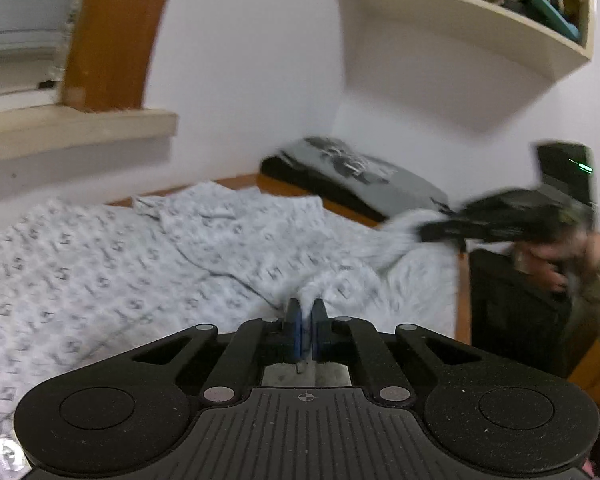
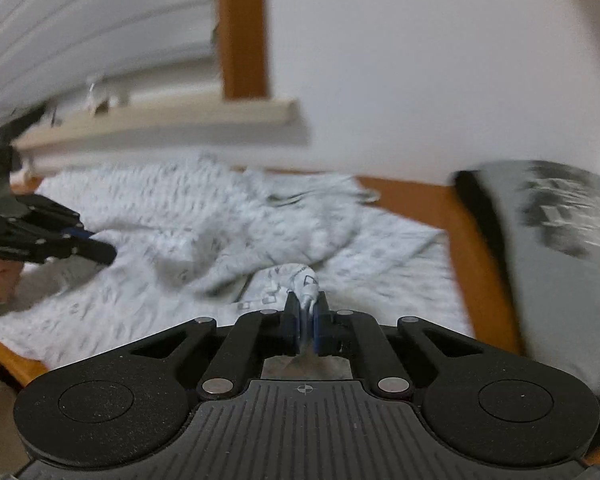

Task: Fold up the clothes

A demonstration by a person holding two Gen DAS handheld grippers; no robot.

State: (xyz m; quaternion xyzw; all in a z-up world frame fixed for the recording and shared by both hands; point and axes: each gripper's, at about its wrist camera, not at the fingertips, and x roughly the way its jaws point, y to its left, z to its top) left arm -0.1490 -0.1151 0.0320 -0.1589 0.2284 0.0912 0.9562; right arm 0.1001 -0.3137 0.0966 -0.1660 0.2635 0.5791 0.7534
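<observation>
Shirt [image 1: 204, 248] fabric is bunching in both your clamped grippers, left gripper [image 1: 307, 316] and right gripper [image 2: 307, 312]; uneven pulling is risking a crooked, slipping fold.

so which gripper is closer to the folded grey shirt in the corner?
Right. The right gripper is shut on the patterned white garment, with the folded grey shirt just off its right side. The left gripper grips the same garment further away; the shirt lies beyond it.
</observation>
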